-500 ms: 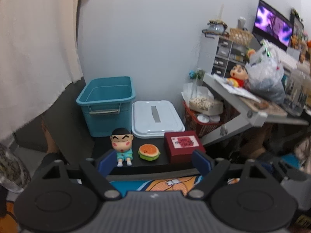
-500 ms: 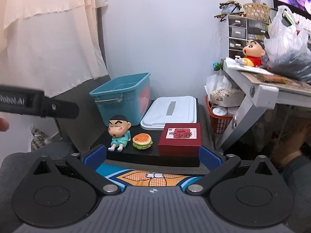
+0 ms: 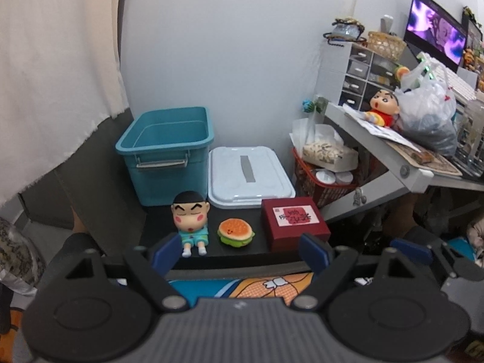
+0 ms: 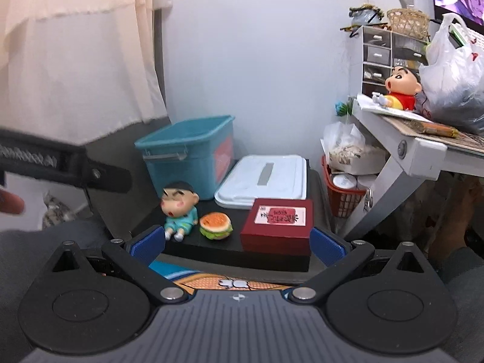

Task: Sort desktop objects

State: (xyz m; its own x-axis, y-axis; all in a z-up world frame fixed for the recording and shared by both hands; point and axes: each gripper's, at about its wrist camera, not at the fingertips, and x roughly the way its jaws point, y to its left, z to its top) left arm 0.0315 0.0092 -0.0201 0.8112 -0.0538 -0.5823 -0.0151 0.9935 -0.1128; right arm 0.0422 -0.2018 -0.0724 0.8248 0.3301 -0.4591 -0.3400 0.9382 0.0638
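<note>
Blue pads mark the near edge of both views: the left hand-held gripper (image 3: 240, 252) and the right hand-held gripper (image 4: 236, 243) both stand released, jaws wide, grasping nothing. Just beyond them, on the black worktop (image 3: 211, 249), three things sit in a row. Taking the burger (image 3: 236, 231) as the landmark, the figure (image 3: 190, 220) sits just to its left and the red box (image 3: 295, 222) just to its right, none touching. Behind the burger lies the white lid (image 3: 249, 175); behind and to its left stands the teal bin (image 3: 168, 154), open, and nothing shows in the part of its inside that is visible. By my reading, sorting has not begun: all three pieces remain on the worktop, and each is left to grasp and place.
</note>
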